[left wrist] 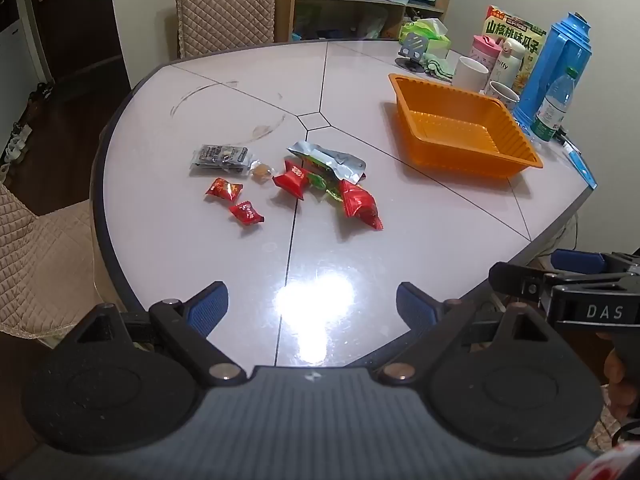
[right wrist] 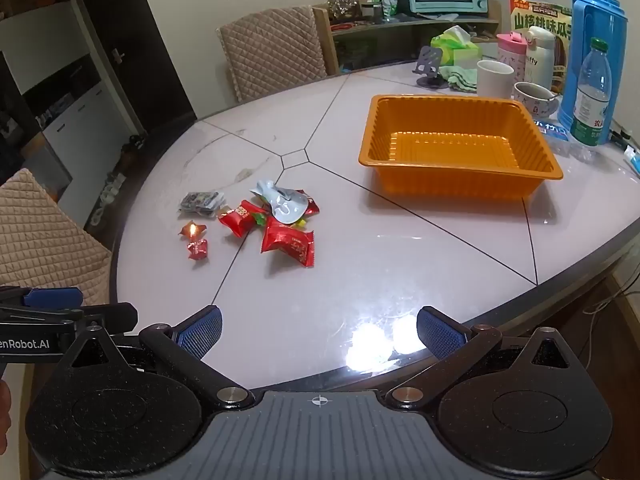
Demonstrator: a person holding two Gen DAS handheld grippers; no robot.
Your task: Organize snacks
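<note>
Snacks loose, tray waiting

We see the table (right wrist: 400, 264), then the empty orange tray (right wrist: 460, 184) well apart from the snacks (right wrist: 276, 224); our left gripper (left wrist: 312, 304) and right gripper (right wrist: 320, 332) hang spread, holding nothing. Slippery overlapping wrappers may slide or lift together.

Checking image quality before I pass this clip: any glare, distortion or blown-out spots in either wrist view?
Left wrist view: a lamp reflection burns out on the table just ahead of the open left gripper; fisheye bends the table edge. Right wrist view: twin glare patches near the open right gripper, and one small red candy carries a blown highlight. The orange tray reads clearly.
</note>
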